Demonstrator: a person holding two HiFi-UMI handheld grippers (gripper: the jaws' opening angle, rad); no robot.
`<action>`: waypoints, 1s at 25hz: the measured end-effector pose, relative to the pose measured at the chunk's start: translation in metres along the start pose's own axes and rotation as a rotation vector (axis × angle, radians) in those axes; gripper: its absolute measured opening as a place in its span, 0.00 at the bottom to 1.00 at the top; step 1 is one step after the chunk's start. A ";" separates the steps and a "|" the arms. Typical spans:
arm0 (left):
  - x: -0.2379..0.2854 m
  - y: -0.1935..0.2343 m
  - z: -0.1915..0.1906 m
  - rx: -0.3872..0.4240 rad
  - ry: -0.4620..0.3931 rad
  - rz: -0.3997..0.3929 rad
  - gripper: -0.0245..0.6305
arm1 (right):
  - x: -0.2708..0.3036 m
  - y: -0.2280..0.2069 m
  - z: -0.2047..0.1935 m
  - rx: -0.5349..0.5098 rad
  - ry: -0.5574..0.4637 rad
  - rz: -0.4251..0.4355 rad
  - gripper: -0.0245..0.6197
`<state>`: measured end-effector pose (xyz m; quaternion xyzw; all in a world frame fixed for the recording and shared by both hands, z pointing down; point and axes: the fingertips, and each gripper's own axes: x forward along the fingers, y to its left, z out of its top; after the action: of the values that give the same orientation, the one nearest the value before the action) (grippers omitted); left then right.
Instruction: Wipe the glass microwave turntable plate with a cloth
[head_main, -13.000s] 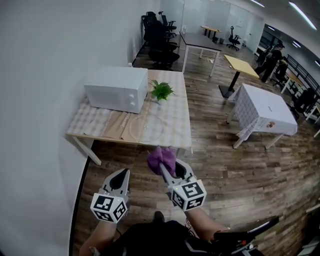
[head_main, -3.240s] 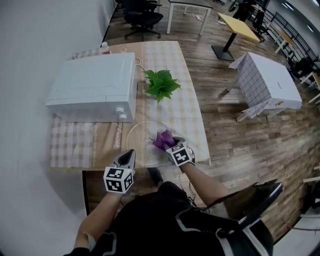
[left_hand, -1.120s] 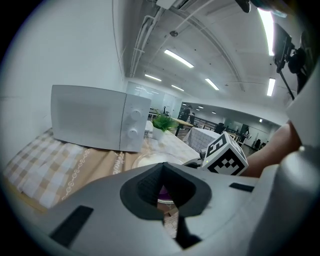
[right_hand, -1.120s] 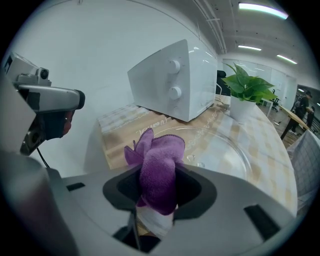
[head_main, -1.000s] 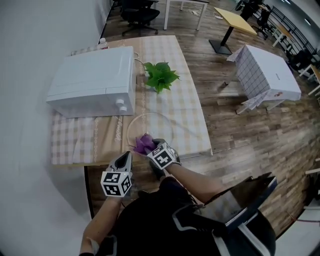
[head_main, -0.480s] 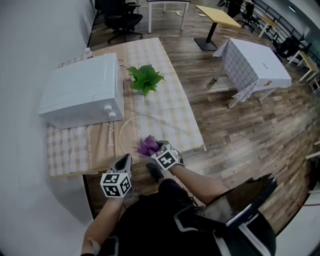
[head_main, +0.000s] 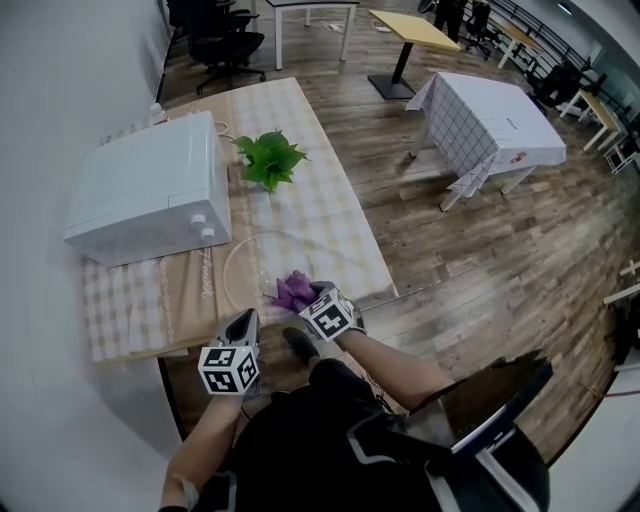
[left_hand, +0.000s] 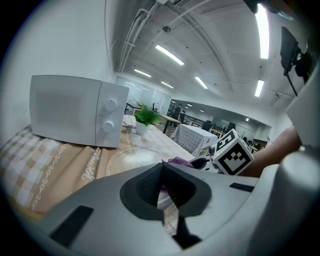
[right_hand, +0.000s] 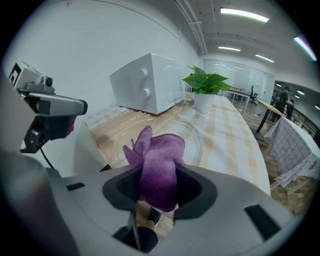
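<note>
The clear glass turntable plate lies flat on the table near its front edge. My right gripper is shut on a bunched purple cloth that hangs over the plate's near rim; whether the cloth touches the glass I cannot tell. My left gripper hovers at the table's front edge, left of the plate, jaws shut with nothing between them.
A white microwave stands at the table's left behind the plate. A potted green plant sits further back. The table has a checked cover; wooden floor and other tables lie to the right.
The right gripper with the cloth has stayed at the plate's near rim, shifting slightly. The head view has swung a little. The left gripper has hardly moved.
</note>
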<state>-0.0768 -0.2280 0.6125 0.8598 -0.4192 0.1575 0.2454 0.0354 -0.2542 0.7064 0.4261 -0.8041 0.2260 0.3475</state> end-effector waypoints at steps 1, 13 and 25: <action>-0.001 -0.001 0.000 0.001 -0.003 -0.002 0.04 | -0.001 0.000 0.000 0.004 -0.003 0.000 0.29; -0.032 0.025 0.032 0.030 -0.064 0.075 0.04 | -0.039 0.029 0.075 0.015 -0.203 0.075 0.29; -0.102 0.046 0.108 0.126 -0.240 0.205 0.04 | -0.108 0.061 0.158 0.018 -0.424 0.156 0.29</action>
<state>-0.1678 -0.2462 0.4872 0.8389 -0.5203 0.1037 0.1221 -0.0316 -0.2691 0.5174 0.4036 -0.8877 0.1647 0.1484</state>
